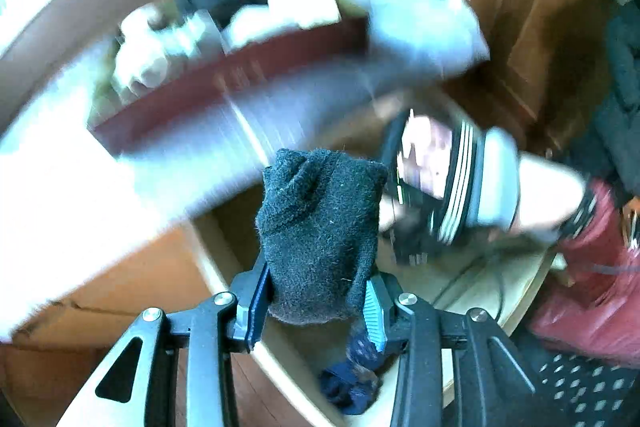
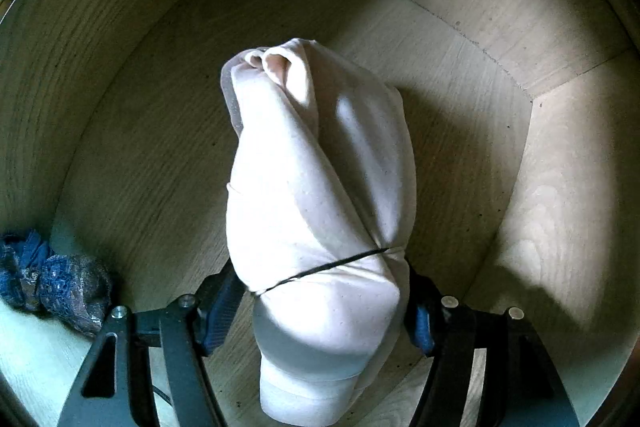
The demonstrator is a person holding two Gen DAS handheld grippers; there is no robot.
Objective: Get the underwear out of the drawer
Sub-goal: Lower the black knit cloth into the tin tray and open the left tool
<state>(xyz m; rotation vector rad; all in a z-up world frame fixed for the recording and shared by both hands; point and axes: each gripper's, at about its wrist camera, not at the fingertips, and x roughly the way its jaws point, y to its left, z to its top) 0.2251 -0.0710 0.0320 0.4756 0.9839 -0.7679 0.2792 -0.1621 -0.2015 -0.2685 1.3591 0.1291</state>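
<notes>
My left gripper (image 1: 318, 301) is shut on a dark fuzzy rolled garment (image 1: 320, 227), held above the pale wooden drawer (image 1: 224, 267). A dark blue patterned piece (image 1: 352, 379) lies in the drawer below it. The left wrist view is blurred by motion. My right gripper (image 2: 320, 303) is shut on a cream rolled underwear bundle (image 2: 316, 187) inside the drawer (image 2: 540, 227), whose wooden floor and walls surround it. A blue lace garment (image 2: 56, 283) lies in the drawer's left corner.
A dark red box (image 1: 224, 87) holding pale and dark folded clothes sits on a white surface (image 1: 60, 195) beyond the drawer. A person's arm with the other gripper device (image 1: 460, 183) and red trousers (image 1: 592, 299) are at right. Wooden doors (image 1: 532, 27) stand behind.
</notes>
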